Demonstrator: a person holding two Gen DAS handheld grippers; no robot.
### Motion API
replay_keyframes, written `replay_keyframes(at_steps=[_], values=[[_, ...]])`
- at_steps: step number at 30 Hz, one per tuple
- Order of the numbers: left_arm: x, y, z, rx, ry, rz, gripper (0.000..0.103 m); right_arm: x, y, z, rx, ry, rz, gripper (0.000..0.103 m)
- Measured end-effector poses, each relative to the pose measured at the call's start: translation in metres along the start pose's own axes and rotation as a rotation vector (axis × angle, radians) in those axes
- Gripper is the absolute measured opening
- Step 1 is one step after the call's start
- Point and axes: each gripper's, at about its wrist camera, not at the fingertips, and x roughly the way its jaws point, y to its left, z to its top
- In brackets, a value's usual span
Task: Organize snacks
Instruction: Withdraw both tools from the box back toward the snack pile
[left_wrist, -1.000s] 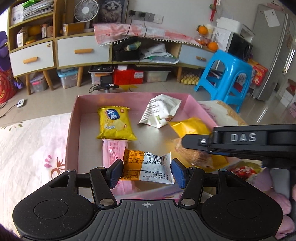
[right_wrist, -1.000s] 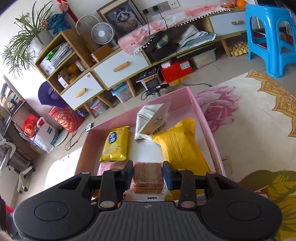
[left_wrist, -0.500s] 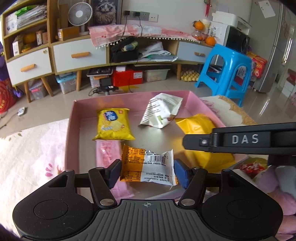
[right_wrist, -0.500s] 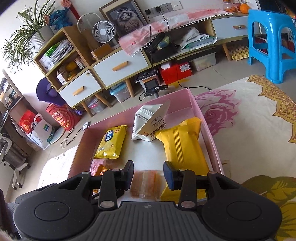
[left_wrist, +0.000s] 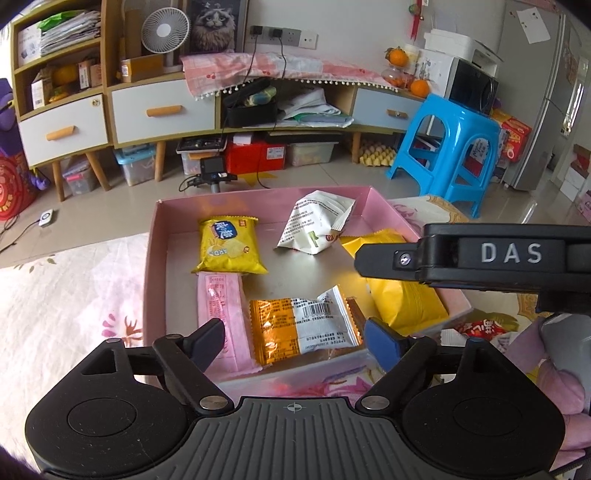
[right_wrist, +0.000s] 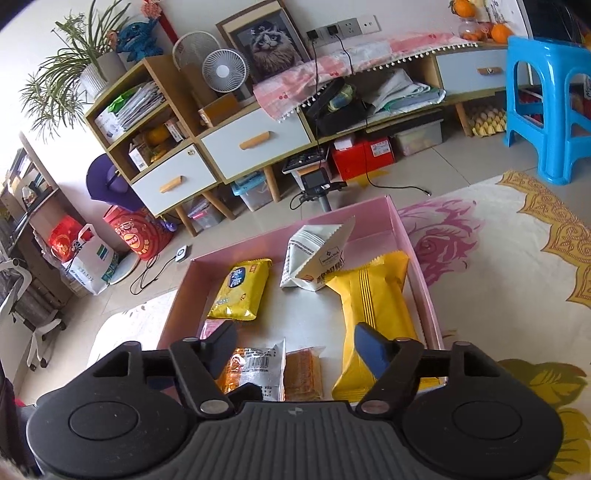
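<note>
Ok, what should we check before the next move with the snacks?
1. Left tool letting go: ok, jaws opening, pads clear of the orange-and-white packet.
2. Right tool letting go: ok, jaws opening, nothing pinched.
3. Wafer pack inside the pink box: ok, lying flat.
4. Other snacks inside: ok.
5. Red packet still outside the box: not ok.
6. Room left in the box: ok, bare floor mid-box.
</note>
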Motion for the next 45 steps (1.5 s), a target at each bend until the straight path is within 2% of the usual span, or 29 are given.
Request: replay_keyframes(at_steps=[7,15,17,24,31,35,45], values=[[-0.019,0.0,-0.007,-0.012,-0.007,0.031,0.091,-0.017,0.004,-0.001,-0.048,-0.015,-0.008,0.082],[-0.044,-0.001,-0.014,-0.035,-0.008,0.056,0.093,-0.038,0.012,-0.007,-0.135,-0.023,-0.026,0.089],[-0.053,-0.001,-0.016,-0.041,-0.012,0.062,0.097,-0.043,0.014,-0.009,-0.156,-0.02,-0.027,0.089],[-0.077,0.005,-0.024,-0.078,0.007,0.09,0.098,-0.057,0.022,-0.018,-0.223,-0.016,-0.02,0.093],[-0.09,0.024,-0.04,-0.139,0.033,0.115,0.101,-0.06,0.031,-0.031,-0.347,-0.017,-0.04,0.094],[-0.095,0.037,-0.047,-0.132,0.046,0.155,0.101,-0.061,0.032,-0.039,-0.388,0.005,-0.037,0.095],[-0.103,0.07,-0.061,-0.138,0.056,0.227,0.101,-0.064,0.035,-0.054,-0.404,0.056,-0.027,0.095]])
